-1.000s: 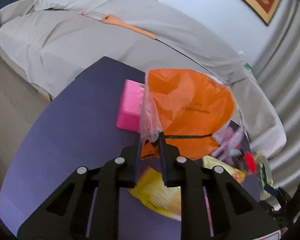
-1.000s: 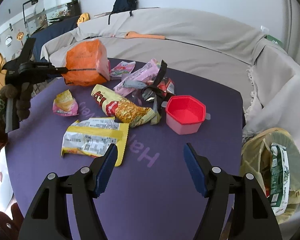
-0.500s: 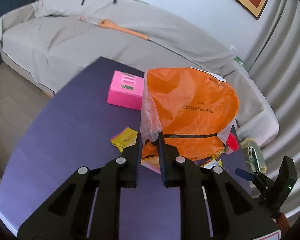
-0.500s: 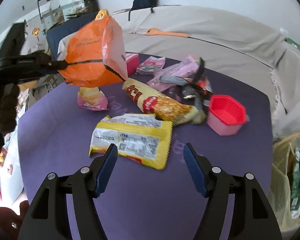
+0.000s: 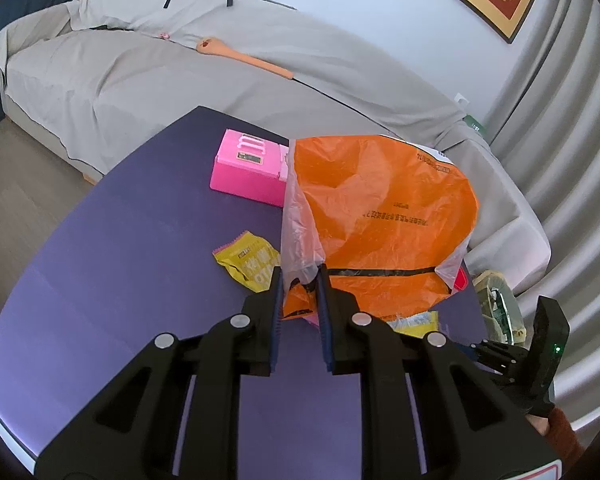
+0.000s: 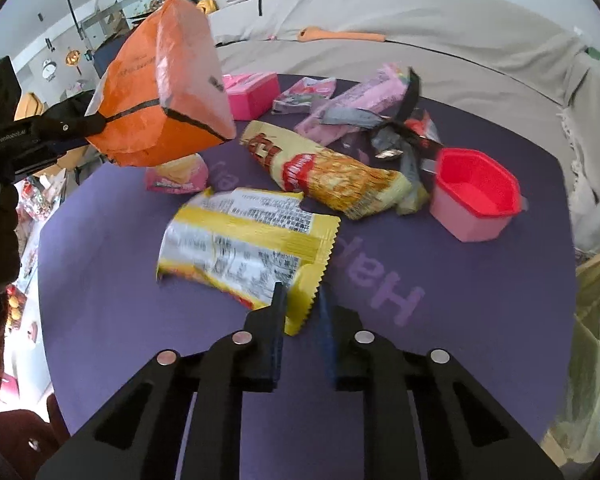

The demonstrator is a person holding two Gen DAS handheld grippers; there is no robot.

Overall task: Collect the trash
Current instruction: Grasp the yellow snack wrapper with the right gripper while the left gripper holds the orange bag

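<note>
Left claw [image 5: 300,280] clamped on the edge of an orange bag [image 5: 380,216], hung clear of a purple table [image 5: 120,260]. Right claw [image 6: 300,300] nearly closed on the corner of a yellow wrapper [image 6: 244,240] lying flat just ahead. Likely trouble: thin corner slipping out on lifting, or limp bag mouth sagging closed. More wrappers and a red cup [image 6: 476,192] farther ahead; grey covered sofa [image 6: 420,24] beyond.

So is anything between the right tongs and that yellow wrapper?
Nothing visible. The right tongs already straddle the near corner of the yellow wrapper. The orange bag, held by the left tongs, hangs clear, up-left.
</note>
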